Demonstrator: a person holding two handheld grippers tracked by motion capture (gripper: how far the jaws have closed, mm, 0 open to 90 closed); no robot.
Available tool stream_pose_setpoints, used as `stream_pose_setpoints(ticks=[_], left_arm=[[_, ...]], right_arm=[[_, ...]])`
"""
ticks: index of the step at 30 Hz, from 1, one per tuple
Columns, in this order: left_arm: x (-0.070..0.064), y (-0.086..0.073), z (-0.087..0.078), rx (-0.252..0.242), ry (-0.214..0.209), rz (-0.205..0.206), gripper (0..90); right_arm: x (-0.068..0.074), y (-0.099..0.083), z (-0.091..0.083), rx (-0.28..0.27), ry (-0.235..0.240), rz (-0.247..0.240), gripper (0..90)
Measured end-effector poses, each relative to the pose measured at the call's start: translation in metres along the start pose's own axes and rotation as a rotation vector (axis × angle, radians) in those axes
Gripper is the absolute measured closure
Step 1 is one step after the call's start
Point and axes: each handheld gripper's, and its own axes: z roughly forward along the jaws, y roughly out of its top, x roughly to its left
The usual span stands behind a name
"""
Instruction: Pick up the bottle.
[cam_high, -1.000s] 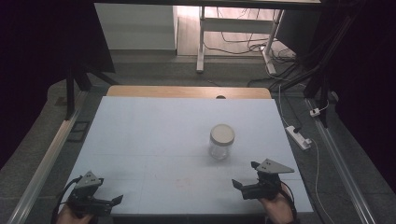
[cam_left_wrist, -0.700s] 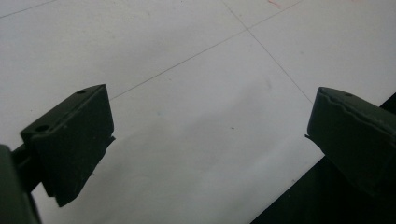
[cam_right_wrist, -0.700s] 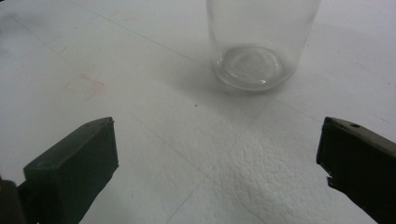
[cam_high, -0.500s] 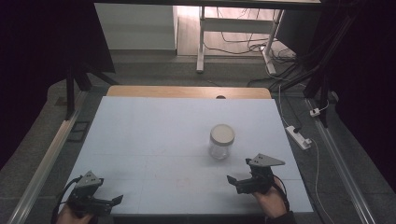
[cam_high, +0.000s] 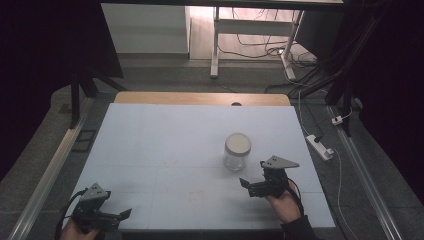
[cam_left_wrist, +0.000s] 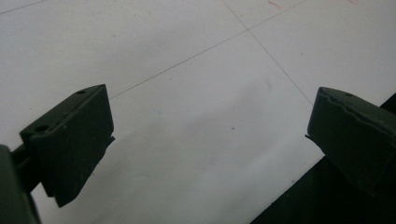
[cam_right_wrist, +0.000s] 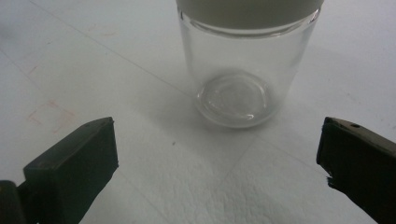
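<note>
Top edge is cutting off the jar (cam_right_wrist: 238, 65) lid in right gripper view; left hand (cam_high: 75, 231) is running off bottom edge in high view.

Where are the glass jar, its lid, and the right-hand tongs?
glass jar (cam_right_wrist: 238, 70), right gripper view, clear side wall.
lid (cam_high: 237, 143), high view, flat top.
right tongs (cam_high: 248, 188), high view, between the tips.

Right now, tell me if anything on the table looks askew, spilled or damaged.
Nothing stands out. The glass jar stands upright with its lid on, and it looks empty. The right tool is open just short of it. The white table shows only faint marks.
</note>
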Motion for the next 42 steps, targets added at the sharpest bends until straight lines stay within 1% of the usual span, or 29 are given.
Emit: stream_pose_setpoints(ticks=[2,5,9,12,13,18,21,24,29,32,38,39,42], left_arm=[[0.0,0.0,0.0,-0.001,-0.002,0.0,1.3],[0.0,0.0,0.0,-0.002,-0.003,0.0,1.3],[0.0,0.0,0.0,-0.003,-0.005,-0.001,1.3],[0.0,0.0,0.0,-0.004,-0.005,-0.004,1.3],[0.0,0.0,0.0,-0.004,-0.005,-0.004,1.3],[0.0,0.0,0.0,-0.003,-0.005,-0.004,1.3],[0.001,0.0,0.0,-0.003,-0.005,-0.004,1.3],[0.001,0.0,0.0,-0.003,-0.005,-0.004,1.3],[0.001,0.0,0.0,-0.002,-0.006,-0.002,1.3],[0.001,0.0,0.0,-0.002,-0.007,-0.003,1.3],[0.001,0.0,0.0,-0.002,-0.007,-0.005,1.3],[0.001,0.0,0.0,-0.002,-0.007,-0.004,1.3],[0.001,0.0,0.0,-0.003,-0.007,-0.004,1.3]], right_arm=[[-0.001,0.002,0.003,-0.002,0.004,0.003,0.0],[-0.003,0.006,0.007,-0.013,0.018,0.02,0.0],[-0.006,0.01,0.012,-0.007,0.029,0.037,0.0],[-0.008,0.012,0.016,0.002,0.017,0.024,0.0],[-0.01,0.014,0.02,0.012,0.005,0.009,0.0],[-0.013,0.017,0.027,0.015,0.004,0.0,0.0],[-0.014,0.019,0.033,0.027,-0.017,-0.012,0.0],[-0.015,0.019,0.038,0.043,-0.006,-0.015,0.0],[-0.016,0.022,0.045,0.04,-0.02,-0.027,0.0],[-0.018,0.025,0.048,0.034,-0.018,-0.029,0.0],[-0.022,0.029,0.061,0.041,-0.01,-0.04,0.0],[-0.022,0.029,0.061,0.041,-0.01,-0.04,0.0],[-0.023,0.031,0.066,0.037,-0.008,-0.051,0.0]])
